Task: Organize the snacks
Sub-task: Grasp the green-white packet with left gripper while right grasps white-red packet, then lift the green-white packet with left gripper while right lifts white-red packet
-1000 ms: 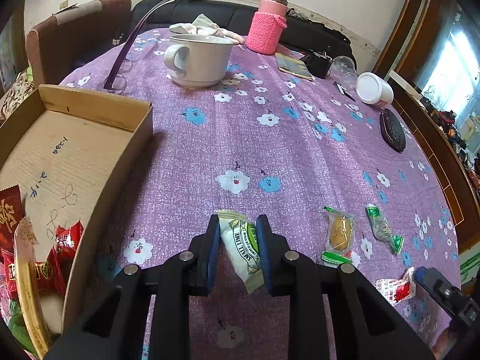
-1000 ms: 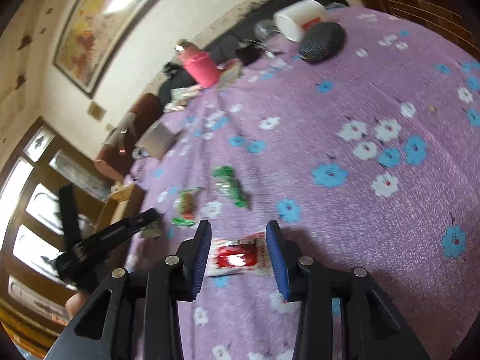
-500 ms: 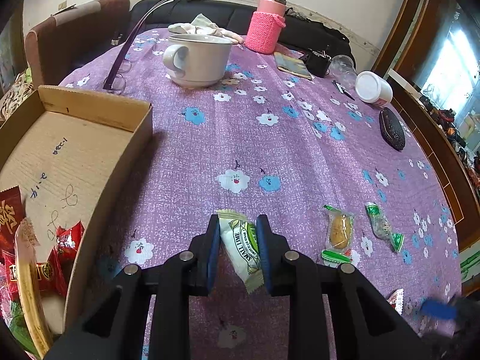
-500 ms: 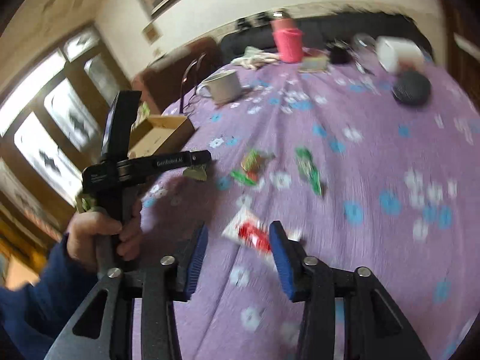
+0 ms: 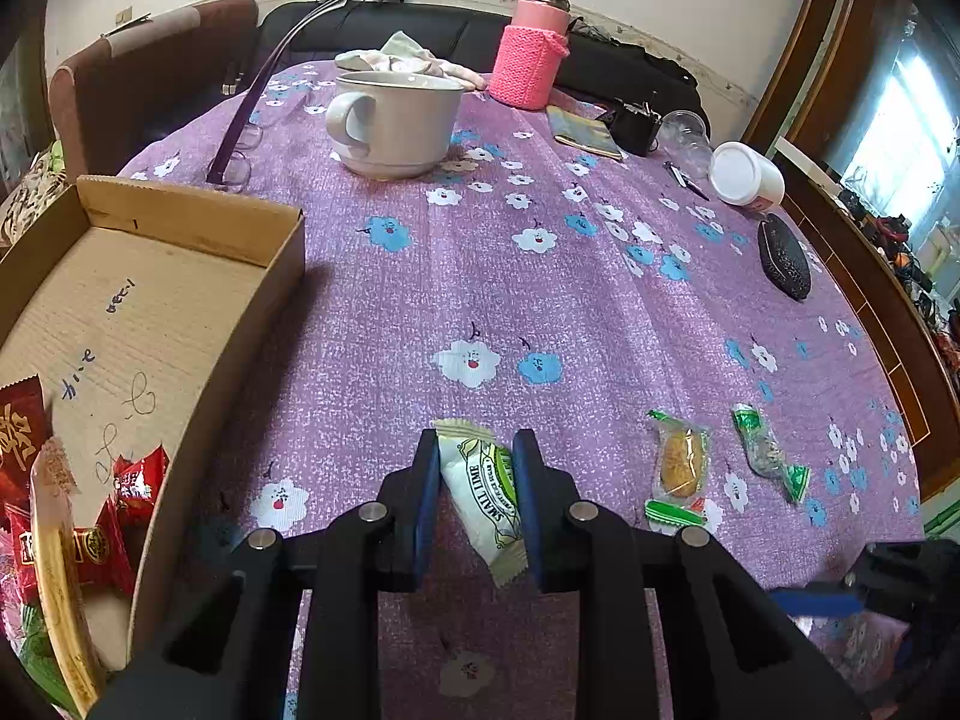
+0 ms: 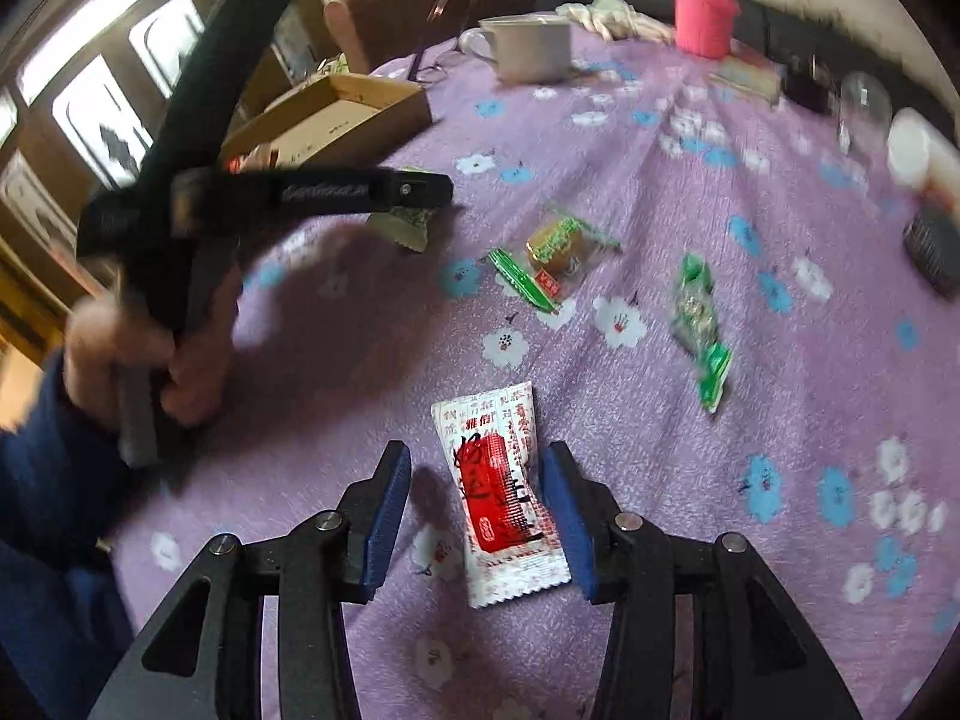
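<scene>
While the left hand-held gripper pinches a white and green lime candy packet between its blue pads just above the purple flowered tabletop, the right hand-held gripper stands spread over a red and white snack packet lying flat on the cloth. That packet sits between the right pads, close to the one at 3 o'clock and clear of the one at 9 o'clock; no pad presses it. Seen from the left wrist, a cardboard box lies at 9 o'clock, with red packets in its near end. A wrapped yellow cake and a green-ended candy lie at 3 o'clock, side by side and apart. A white mug and a pink-sleeved bottle stand at 12 o'clock. A hand in a dark blue sleeve grips the left handle.
</scene>
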Demonstrator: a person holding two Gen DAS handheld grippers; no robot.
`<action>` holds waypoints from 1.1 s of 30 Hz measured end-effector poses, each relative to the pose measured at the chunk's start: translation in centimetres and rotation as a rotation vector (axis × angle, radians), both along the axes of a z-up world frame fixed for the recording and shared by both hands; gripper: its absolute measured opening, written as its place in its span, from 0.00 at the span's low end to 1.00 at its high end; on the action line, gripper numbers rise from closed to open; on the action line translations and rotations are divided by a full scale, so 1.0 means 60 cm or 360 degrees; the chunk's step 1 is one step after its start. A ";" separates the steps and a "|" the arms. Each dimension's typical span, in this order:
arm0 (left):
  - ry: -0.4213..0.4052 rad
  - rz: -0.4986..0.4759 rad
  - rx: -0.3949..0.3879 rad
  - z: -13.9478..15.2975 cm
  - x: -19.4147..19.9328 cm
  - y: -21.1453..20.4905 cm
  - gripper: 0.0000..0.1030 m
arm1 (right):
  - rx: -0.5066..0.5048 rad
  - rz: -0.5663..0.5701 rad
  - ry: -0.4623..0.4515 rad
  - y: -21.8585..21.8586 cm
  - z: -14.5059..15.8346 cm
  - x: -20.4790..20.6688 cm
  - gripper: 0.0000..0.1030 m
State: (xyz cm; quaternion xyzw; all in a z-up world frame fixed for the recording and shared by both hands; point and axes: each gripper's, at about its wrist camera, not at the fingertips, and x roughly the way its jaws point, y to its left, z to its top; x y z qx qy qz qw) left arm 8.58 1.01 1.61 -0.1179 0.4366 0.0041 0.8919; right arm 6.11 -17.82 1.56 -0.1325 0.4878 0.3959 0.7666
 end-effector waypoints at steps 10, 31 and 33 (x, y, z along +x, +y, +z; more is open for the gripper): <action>-0.0007 0.0000 -0.0018 0.001 0.000 0.003 0.21 | 0.0040 -0.0406 -0.0247 0.011 0.046 0.011 0.23; -0.0325 0.0029 0.0024 0.068 -0.036 0.001 0.21 | 0.0472 -0.0924 -0.0414 0.028 0.061 0.047 0.24; -0.0335 0.0020 -0.0005 0.070 -0.038 0.005 0.21 | 0.0490 -0.0917 -0.0419 0.028 0.063 0.043 0.24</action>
